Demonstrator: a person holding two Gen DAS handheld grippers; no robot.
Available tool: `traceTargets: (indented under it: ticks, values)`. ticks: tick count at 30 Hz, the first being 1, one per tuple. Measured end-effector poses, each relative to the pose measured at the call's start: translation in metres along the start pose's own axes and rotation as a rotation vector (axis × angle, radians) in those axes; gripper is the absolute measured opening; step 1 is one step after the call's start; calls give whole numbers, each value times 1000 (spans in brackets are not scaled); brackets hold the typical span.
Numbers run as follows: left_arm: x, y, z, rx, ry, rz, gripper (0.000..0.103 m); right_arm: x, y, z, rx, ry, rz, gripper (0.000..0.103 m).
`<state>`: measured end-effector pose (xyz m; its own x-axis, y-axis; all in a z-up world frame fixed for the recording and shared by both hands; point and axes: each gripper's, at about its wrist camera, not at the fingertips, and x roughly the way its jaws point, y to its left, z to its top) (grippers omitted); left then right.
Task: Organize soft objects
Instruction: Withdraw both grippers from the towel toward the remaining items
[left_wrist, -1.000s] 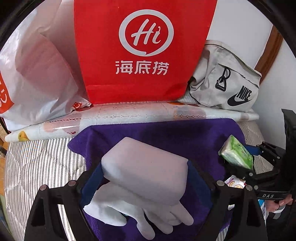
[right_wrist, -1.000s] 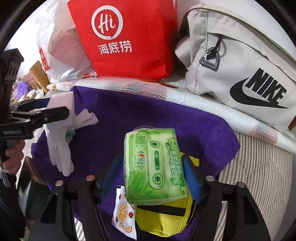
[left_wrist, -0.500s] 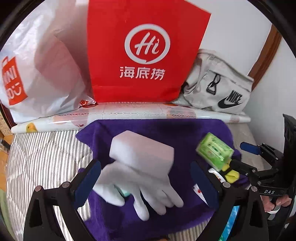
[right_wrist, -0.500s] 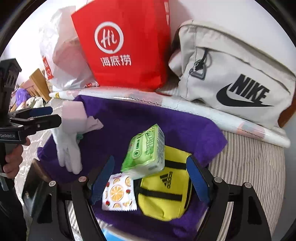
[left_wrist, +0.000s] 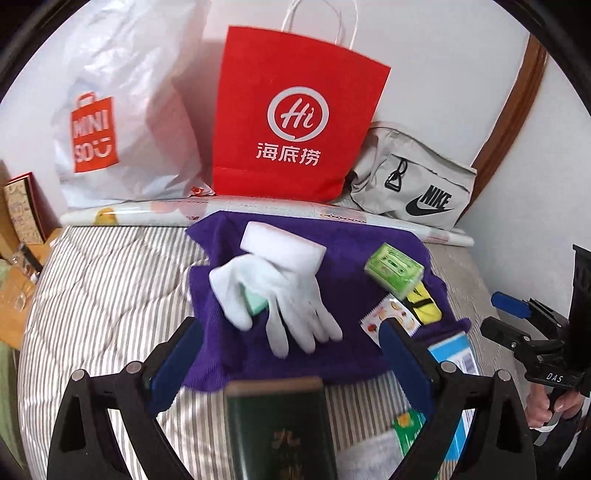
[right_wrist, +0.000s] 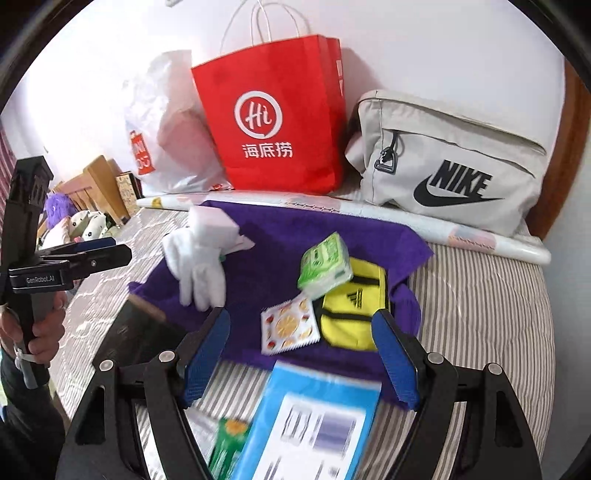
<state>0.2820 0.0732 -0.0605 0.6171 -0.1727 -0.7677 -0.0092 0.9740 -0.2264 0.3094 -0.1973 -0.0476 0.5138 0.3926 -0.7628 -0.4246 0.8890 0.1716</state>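
Both released: sponge (left_wrist: 282, 248) lies beyond open left gripper (left_wrist: 291, 354), apart.

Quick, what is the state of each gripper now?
Left gripper: open, holding nothing.
Right gripper: open, holding nothing.

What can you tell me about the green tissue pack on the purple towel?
The green tissue pack is a small soft block in glossy plastic wrap, printed with a cassette-tape design on its broad green face and white along the side. It sits tilted, propped on the yellow Adidas pouch, its lower edge next to the fruit-print sachet, all on the purple towel. No tool touches it.
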Motion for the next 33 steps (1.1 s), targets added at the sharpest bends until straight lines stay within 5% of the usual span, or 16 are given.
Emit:
traceTargets:
  ticks: [14, 22, 26, 33]
  values:
    - [-57, -10, -61, -28, -73, -13, 92, -55, 29, -65, 12, -7, 26, 61]
    - [-71, -15, -92, -30, -22, -15, 92, -77, 53, -117, -11, -1, 94, 52]
    - [-81, -17, -109, -12, -39, 13, 92, -76, 63, -141, -18, 38, 109, 38]
    - [-85, -15, -131, 8, -47, 10, 92, -54, 58, -172, 62, 98, 87, 38]
